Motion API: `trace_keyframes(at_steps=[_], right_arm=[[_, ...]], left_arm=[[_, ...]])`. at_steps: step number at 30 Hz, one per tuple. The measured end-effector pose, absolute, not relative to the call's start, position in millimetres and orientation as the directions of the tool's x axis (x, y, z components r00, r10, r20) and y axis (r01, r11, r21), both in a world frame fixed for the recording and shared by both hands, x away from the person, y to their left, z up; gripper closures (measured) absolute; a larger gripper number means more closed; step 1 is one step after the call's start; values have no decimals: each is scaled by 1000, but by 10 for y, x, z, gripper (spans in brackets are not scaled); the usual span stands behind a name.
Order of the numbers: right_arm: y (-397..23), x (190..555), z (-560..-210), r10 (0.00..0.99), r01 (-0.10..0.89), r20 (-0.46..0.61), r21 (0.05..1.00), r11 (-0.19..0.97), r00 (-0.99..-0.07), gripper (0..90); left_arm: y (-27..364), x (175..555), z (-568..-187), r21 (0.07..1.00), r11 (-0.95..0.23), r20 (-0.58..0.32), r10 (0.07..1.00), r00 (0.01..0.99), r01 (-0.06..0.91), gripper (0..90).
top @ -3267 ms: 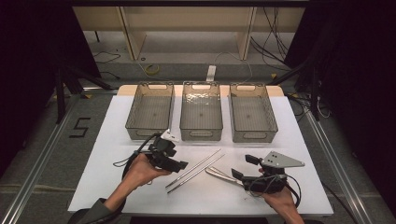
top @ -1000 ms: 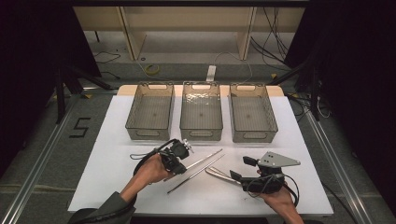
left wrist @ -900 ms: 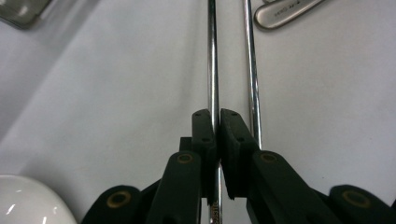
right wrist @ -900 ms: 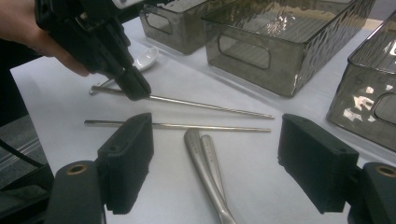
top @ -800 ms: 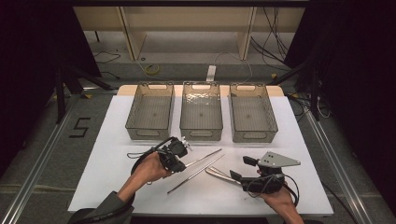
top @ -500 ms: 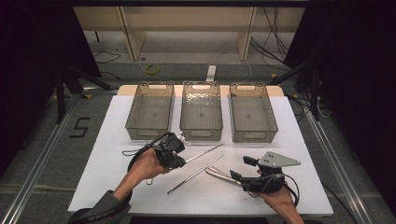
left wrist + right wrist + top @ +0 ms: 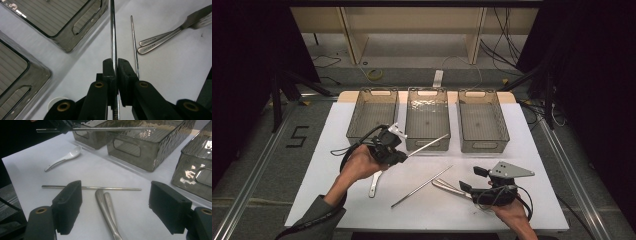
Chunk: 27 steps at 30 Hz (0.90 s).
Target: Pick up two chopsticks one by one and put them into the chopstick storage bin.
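My left gripper is shut on a thin metal chopstick and holds it off the table, its tip toward the middle bin. Its twin chopstick lies flat on the white table. My right gripper rests open near the front right, its jaws wide on either side of two metal cutlery handles without touching them. In the right gripper view the held chopstick crosses the top.
Three grey see-through bins stand in a row at the back of the white table. A white ceramic spoon lies by the left hand. Black cables trail from both grippers.
My left gripper has risen and drifted toward the bins with one chopstick, leaving the other on the table. The right gripper has stayed put.
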State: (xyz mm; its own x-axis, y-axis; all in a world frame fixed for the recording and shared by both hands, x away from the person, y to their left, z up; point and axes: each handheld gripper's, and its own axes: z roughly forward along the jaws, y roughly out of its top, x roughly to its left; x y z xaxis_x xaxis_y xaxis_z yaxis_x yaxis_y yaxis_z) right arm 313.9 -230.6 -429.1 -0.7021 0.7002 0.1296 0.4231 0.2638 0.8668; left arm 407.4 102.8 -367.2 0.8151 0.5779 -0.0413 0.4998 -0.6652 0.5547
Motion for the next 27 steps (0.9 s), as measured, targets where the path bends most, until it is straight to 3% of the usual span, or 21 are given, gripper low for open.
trace_keyframes(at_steps=[15, 27], right_arm=[[-2318, 3148, -4289, 701, 421, 131, 869, 258, -701, 275], [-2315, 3146, -4292, 699, 422, 130, 868, 262, -703, 275]], left_arm=[[1432, 4563, -3463, 623, -511, -51, 729, 682, 592, 845], [1673, 4809, -3468, 627, -451, -64, 782, 619, 635, 845]])
